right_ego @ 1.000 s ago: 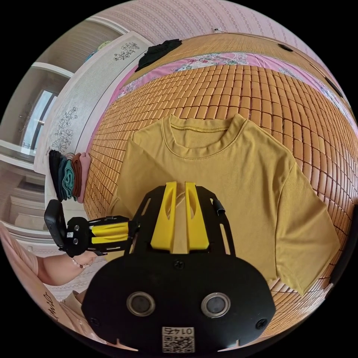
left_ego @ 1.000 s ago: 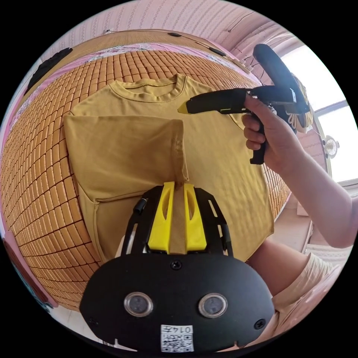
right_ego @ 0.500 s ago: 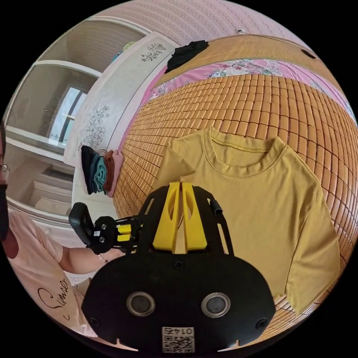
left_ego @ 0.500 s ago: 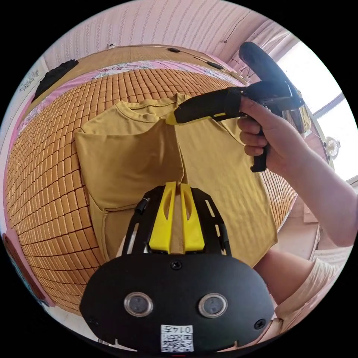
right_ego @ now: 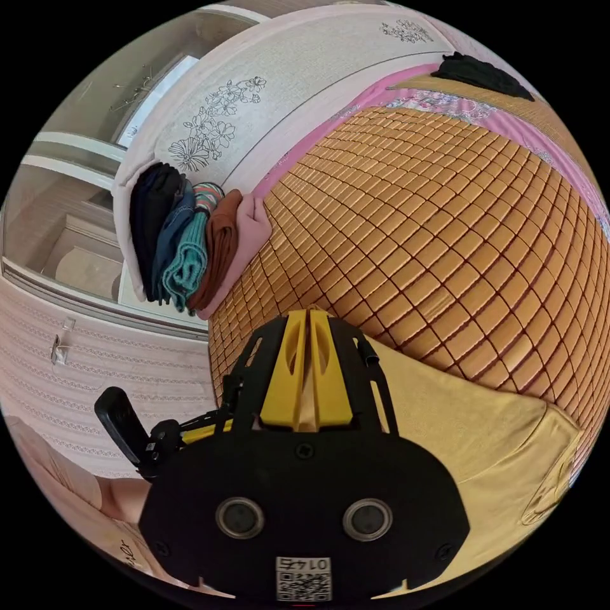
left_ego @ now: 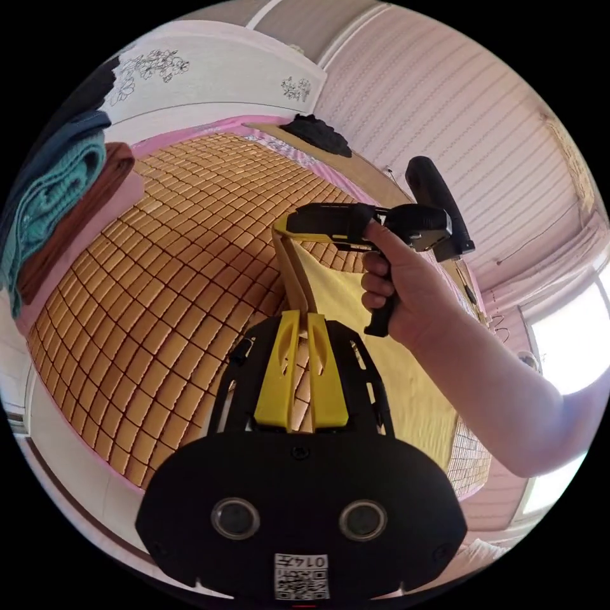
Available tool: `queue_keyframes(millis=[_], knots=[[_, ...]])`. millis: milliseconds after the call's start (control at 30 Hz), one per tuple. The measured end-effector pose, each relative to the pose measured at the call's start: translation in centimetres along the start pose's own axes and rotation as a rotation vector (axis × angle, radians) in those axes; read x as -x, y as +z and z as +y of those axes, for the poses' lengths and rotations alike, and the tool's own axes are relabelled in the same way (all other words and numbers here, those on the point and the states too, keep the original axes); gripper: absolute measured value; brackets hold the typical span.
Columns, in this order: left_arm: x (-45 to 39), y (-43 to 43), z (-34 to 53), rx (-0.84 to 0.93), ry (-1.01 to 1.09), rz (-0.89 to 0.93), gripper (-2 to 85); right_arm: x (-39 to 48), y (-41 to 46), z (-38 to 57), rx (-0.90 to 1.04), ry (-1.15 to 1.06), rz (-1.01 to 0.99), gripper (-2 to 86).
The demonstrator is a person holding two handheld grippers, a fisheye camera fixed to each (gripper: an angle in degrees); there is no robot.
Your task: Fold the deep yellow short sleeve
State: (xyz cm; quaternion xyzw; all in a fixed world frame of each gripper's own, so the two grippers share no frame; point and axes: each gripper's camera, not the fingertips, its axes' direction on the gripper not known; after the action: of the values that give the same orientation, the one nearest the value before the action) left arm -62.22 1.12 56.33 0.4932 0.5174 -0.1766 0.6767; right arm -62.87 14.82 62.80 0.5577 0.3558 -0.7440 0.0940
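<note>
over the bamboo bed mat [left_ego: 159,267], both grippers, left gripper [left_ego: 298,316] and right gripper [right_ego: 309,312], pinch the deep yellow t-shirt [left_ego: 356,318]; uneven pulling could skew the fold.

**Cloth, plastic and a tiled mat**

My left tool [left_ego: 300,324] has glossy yellow plastic jaws on a matt black frame. The deep yellow short sleeve [right_ego: 483,438] is soft, matt knit cloth. The mat [right_ego: 445,241] beneath is made of smooth, slightly shiny tiles. The folded clothes [right_ego: 190,248] look woolly.
</note>
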Motion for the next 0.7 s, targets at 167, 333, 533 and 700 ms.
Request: queue_keyframes(millis=[167, 333, 533, 700], knots=[[5.2, 1.1, 0.8, 0.074, -0.148, 0.071, 0.7, 1.4, 6.9, -0.9, 0.156, -0.028, 0.111, 1.1], [7.7, 0.0, 1.2, 0.078, -0.222, 0.094, 2.9, 2.2, 5.8, -1.0, 0.099, -0.078, 0.085, 2.5], [8.1, -2.1, 1.6, 0.061, -0.218, 0.027, 3.9, 3.2, 7.7, 0.3, 0.189, -0.141, 0.149, 4.9], [5.7, -0.8, 0.7, 0.103, -0.100, 0.004, 7.8, 5.6, 12.0, 1.0, 0.280, -0.201, 0.216, 6.7]])
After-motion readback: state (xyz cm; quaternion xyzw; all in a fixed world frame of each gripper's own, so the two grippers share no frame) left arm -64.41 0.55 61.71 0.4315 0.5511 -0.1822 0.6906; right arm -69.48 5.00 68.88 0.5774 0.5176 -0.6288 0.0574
